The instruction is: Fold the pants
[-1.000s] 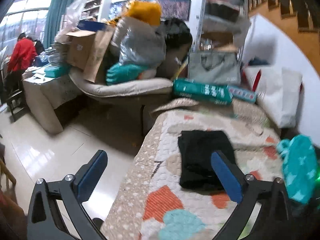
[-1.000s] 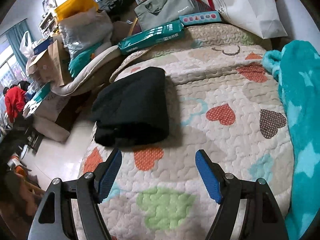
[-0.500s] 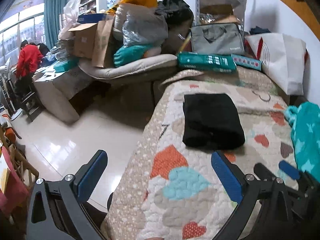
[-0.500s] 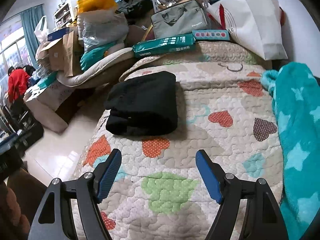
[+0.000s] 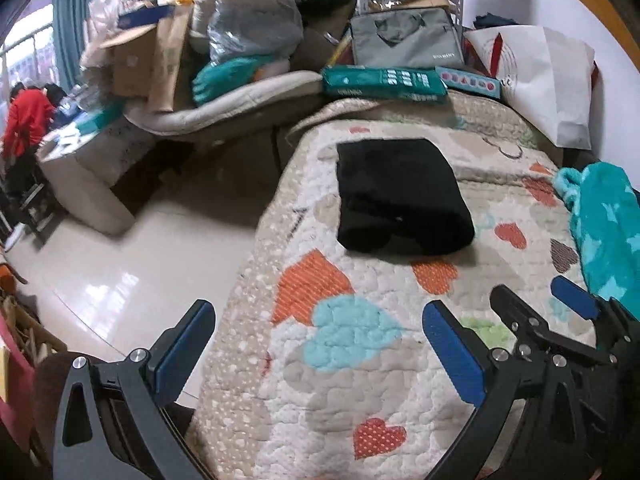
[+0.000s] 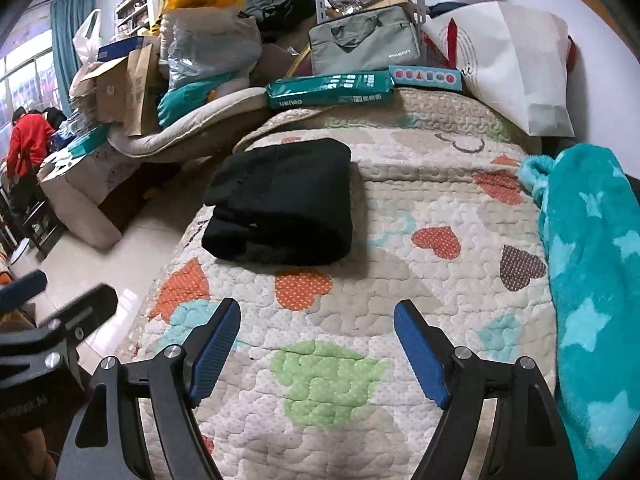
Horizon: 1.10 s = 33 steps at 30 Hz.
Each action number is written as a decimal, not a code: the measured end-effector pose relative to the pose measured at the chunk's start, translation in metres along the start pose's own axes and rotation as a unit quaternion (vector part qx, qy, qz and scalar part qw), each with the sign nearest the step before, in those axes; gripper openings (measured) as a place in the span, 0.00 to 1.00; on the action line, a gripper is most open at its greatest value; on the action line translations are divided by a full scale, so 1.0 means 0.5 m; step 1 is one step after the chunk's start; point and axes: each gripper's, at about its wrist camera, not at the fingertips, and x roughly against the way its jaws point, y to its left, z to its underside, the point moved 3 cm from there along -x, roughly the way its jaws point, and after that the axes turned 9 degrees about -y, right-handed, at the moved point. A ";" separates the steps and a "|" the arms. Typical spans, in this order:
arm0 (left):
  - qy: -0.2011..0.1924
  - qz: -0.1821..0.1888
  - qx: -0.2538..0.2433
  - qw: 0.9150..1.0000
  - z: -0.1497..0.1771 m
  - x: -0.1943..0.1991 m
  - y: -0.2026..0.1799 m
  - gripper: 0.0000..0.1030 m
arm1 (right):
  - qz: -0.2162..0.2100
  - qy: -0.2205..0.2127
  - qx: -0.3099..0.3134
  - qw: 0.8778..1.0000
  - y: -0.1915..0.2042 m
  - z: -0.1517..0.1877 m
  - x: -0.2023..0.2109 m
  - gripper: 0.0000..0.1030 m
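Note:
The black pants (image 5: 400,196) lie folded in a compact rectangle on the heart-patterned quilt (image 5: 360,360), near the bed's left edge; they also show in the right wrist view (image 6: 284,200). My left gripper (image 5: 316,352) is open and empty, held back from the pants over the bed's near corner. My right gripper (image 6: 316,352) is open and empty, above the quilt in front of the pants. The right gripper's fingers (image 5: 572,300) show at the lower right of the left wrist view.
A teal star blanket (image 6: 592,280) lies along the right side of the bed. Green boxes (image 6: 332,88), a grey bag (image 6: 364,44) and a white bag (image 6: 508,64) sit at the far end. A cluttered sofa (image 5: 200,92) and shiny floor (image 5: 140,272) are to the left.
Both grippers have pulled back from the folded pants toward the near end of the bed. The pants have stayed in place. Both stay open.

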 end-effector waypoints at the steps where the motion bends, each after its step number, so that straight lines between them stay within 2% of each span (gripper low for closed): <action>1: 0.002 0.000 0.001 1.000 0.002 -0.002 0.000 1.00 | 0.002 0.001 -0.002 1.000 0.000 0.001 -0.001 0.81; 33: 0.042 0.017 0.011 0.999 0.030 -0.043 0.007 1.00 | 0.039 0.021 0.000 0.999 -0.014 0.017 -0.028 0.83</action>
